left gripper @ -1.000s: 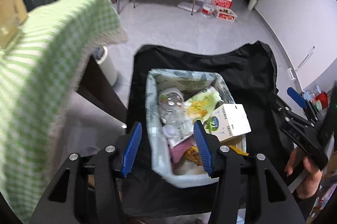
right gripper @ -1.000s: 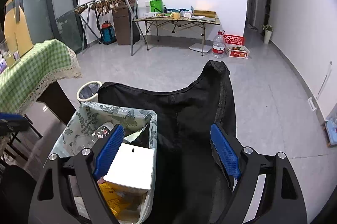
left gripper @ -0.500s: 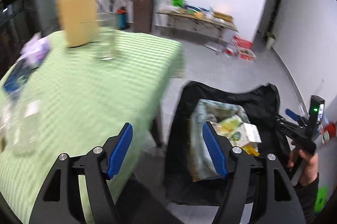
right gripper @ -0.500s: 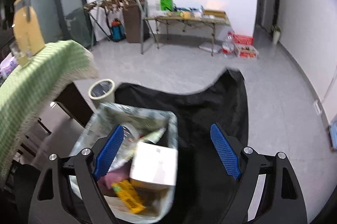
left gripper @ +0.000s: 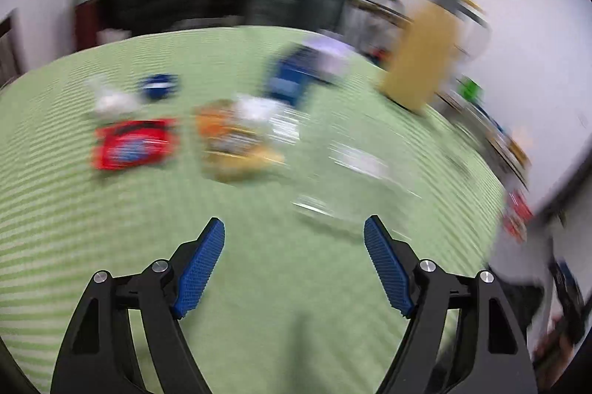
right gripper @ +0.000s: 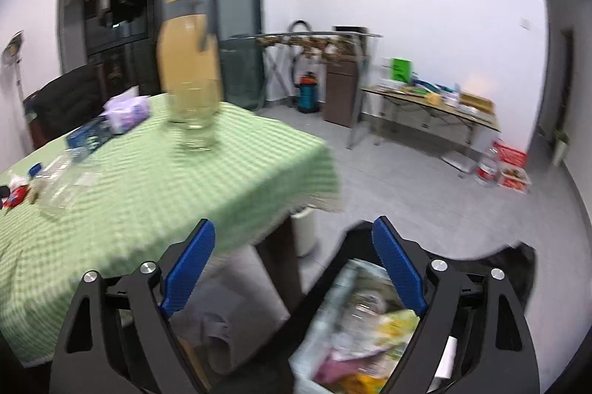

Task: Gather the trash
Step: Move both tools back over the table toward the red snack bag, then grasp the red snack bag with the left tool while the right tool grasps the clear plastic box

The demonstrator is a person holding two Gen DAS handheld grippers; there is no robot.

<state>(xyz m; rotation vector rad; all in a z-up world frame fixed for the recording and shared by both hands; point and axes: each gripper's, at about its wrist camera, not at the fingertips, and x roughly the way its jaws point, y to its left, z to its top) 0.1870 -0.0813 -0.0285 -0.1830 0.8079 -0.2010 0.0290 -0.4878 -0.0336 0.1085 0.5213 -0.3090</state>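
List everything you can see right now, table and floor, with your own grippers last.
green checked tablecloth: one, covering the table.
tall clear jug of yellow-orange drink: one, upright near the table's far corner.
red flat packet: one, on the cloth.
orange crumpled wrapper: one, beside the red packet.
dark blue round lid: one, behind the red packet.
blue box: one, mid-table; blurred.
purple tissue pack: one, by the blue box.
clear plastic bottle: one, lying on the cloth.
lined trash bin: one, on the floor beside the table, holding trash.
left gripper: jaws opening, nothing between them.
right gripper: jaws opening, nothing between them.
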